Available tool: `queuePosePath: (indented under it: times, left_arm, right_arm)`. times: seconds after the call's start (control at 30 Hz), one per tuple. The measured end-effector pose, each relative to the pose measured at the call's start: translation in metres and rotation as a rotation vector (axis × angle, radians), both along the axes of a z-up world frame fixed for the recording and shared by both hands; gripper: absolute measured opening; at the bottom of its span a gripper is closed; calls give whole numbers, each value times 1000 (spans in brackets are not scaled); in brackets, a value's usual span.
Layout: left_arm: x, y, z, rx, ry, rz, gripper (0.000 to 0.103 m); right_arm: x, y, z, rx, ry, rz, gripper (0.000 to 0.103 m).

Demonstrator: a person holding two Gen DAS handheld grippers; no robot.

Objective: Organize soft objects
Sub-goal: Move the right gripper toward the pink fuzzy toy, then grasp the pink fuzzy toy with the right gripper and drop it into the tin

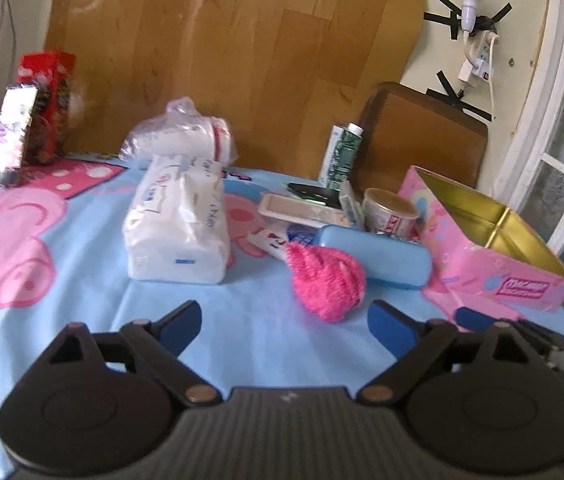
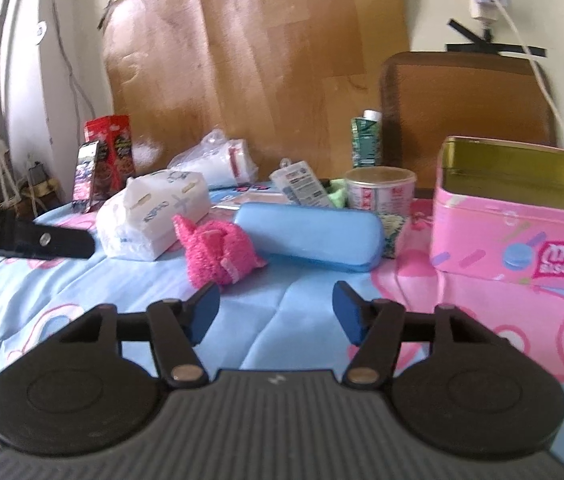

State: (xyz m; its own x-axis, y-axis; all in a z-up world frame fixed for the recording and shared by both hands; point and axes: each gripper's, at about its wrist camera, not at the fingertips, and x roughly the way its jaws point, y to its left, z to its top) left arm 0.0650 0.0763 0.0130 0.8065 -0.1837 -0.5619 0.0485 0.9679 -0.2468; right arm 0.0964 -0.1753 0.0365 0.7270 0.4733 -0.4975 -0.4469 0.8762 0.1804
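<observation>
A fuzzy pink soft item (image 1: 328, 282) lies on the blue cartoon cloth, just ahead and right of my open left gripper (image 1: 284, 326). It also shows in the right wrist view (image 2: 218, 250), ahead and left of my open right gripper (image 2: 276, 310). A white tissue pack (image 1: 178, 224) (image 2: 154, 216) lies to its left. A bagged white roll (image 1: 178, 134) (image 2: 218, 162) sits behind the pack. An open pink tin (image 1: 494, 264) (image 2: 518, 232) with a gold inside stands at the right. Both grippers are empty.
A blue hard case (image 1: 378, 254) (image 2: 310, 236) lies beside the pink item. A paper cup (image 2: 380, 194), a green carton (image 2: 366, 140), a white tray (image 1: 302, 210) and red snack boxes (image 1: 48, 104) stand behind. A wooden board leans at the back. The left gripper's arm (image 2: 30, 238) shows at the left.
</observation>
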Motion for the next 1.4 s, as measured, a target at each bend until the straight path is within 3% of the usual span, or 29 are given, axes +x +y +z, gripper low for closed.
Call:
queuePosePath:
  times: [0.2,0.37,0.47,0.5,0.53,0.67,0.77,0.9,1.07,1.17,1.3,1.33,1.4]
  left_arm:
    - [33,-11,-1,-4,-9,-70,84]
    - [69,-18,-19,-28,45,-104,65]
    - [91,-17,-38,-101,118,-139,47]
    - [95,-15,-44,-147,144,-146,46]
    - [94,-14,-46,-163,140,-129,44]
    - [77,-28,-27,-156,99,-148,43]
    - [73,-57,-7,-115,43,-213,43]
    - [88,-116,20,-78,-34,-318,43]
    - [125,-203,34,-60,-70,-450,43]
    - [151,-251,29,-79,-21,-499,43]
    - [167,-296,15,-27,2,-520,45]
    - [169,-304,13,-13,8,-523,47]
    - [172,-315,9,26,14,-504,63]
  right_arm:
    - [27,16,-2,-10,54,78,65]
    - [45,41,-8,-57,73,156,66]
    - [57,56,-13,-79,82,188,66]
    - [61,61,-15,-82,82,199,66]
    - [65,64,-18,-88,89,208,56]
    - [59,58,-16,-69,71,194,51]
    - [39,40,-2,-65,-26,158,51]
    - [31,-1,18,-73,-146,41,51]
    - [52,-67,35,-71,-201,-150,51]
    - [71,-104,34,-103,-194,-248,52]
    - [92,-148,22,-103,-132,-346,52]
    - [96,-159,18,-101,-115,-366,52]
    - [100,-169,10,-104,-91,-391,56]
